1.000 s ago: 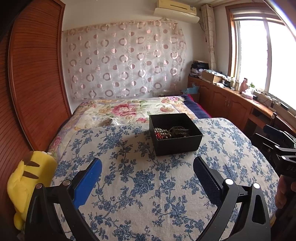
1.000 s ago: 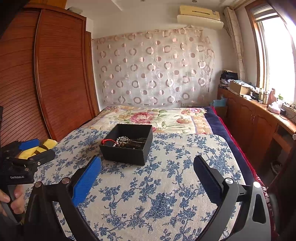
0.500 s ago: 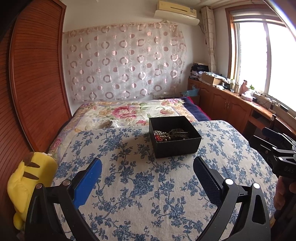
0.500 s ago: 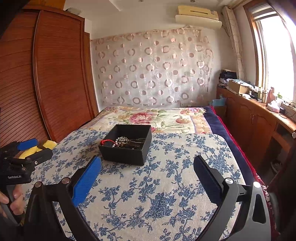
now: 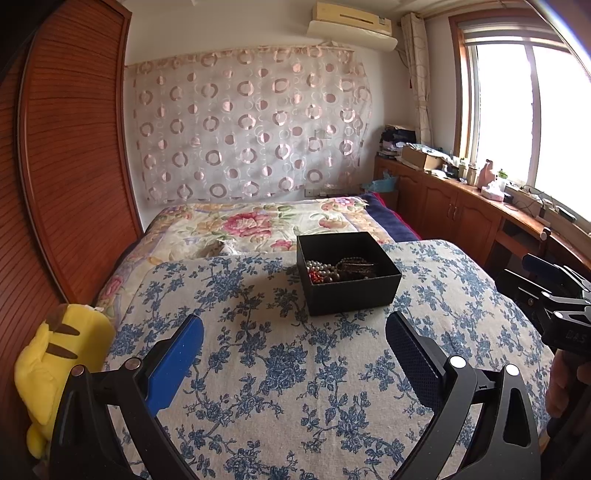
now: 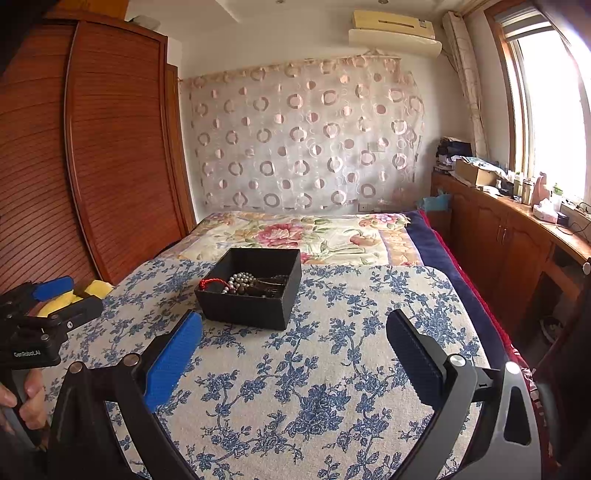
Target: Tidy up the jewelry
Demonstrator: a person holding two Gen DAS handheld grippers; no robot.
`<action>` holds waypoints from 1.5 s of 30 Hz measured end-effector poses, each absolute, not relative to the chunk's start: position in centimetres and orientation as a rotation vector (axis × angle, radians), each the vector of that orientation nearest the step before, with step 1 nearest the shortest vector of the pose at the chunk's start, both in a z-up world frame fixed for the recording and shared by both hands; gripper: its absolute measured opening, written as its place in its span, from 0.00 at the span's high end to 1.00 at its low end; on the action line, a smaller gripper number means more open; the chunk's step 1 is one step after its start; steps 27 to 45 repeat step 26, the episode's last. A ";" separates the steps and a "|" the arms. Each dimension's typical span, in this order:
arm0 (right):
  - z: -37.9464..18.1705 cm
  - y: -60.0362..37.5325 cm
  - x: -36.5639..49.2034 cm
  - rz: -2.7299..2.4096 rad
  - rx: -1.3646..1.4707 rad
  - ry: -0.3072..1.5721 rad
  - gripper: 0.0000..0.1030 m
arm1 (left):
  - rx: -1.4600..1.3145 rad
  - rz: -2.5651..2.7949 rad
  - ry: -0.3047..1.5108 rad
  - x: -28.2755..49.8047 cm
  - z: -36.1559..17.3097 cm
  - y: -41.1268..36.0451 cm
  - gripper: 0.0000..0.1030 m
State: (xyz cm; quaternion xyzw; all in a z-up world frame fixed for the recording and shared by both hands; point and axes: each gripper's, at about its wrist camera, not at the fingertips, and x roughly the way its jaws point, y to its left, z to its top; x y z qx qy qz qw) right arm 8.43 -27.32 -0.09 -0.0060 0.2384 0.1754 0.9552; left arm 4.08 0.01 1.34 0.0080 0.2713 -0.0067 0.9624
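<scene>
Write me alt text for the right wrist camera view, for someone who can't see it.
An open black box holding tangled bead jewelry sits on a blue-flowered cloth spread over a bed, just ahead of the open right gripper. The left gripper is at the left edge, and a wooden wardrobe and circle-patterned curtain stand behind.

**A sunlit bedroom**

A bed (image 5: pixel 258 369) fills the lower frame, covered by a blue-flowered cloth (image 5: pixel 332 387) in front and a pink floral quilt (image 5: pixel 251 223) behind. A circle-patterned curtain (image 5: pixel 243 125) hangs on the white back wall, with an air conditioner (image 5: pixel 351 18) at upper centre. A slatted wooden wardrobe (image 6: pixel 92 147) stands at left. At right, bright daylight pours through a window (image 5: pixel 517 118) above cluttered wooden cabinets (image 5: pixel 454 210).
</scene>
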 end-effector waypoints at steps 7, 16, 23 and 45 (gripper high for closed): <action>0.0 -27.3 8.4 0.356 -0.014 0.482 0.03 | 0.017 -0.014 0.549 4.1 1.3 0.0 0.07; -0.1 -27.4 8.5 0.356 -0.013 0.483 0.02 | 0.017 -0.016 0.549 4.1 1.6 0.0 0.07; 0.0 -27.4 8.4 0.356 -0.010 0.484 0.03 | 0.010 -0.015 0.551 4.1 1.6 0.0 0.07; 0.0 -27.5 8.4 0.356 -0.010 0.483 0.03 | 0.007 -0.017 0.552 4.1 1.6 0.0 0.07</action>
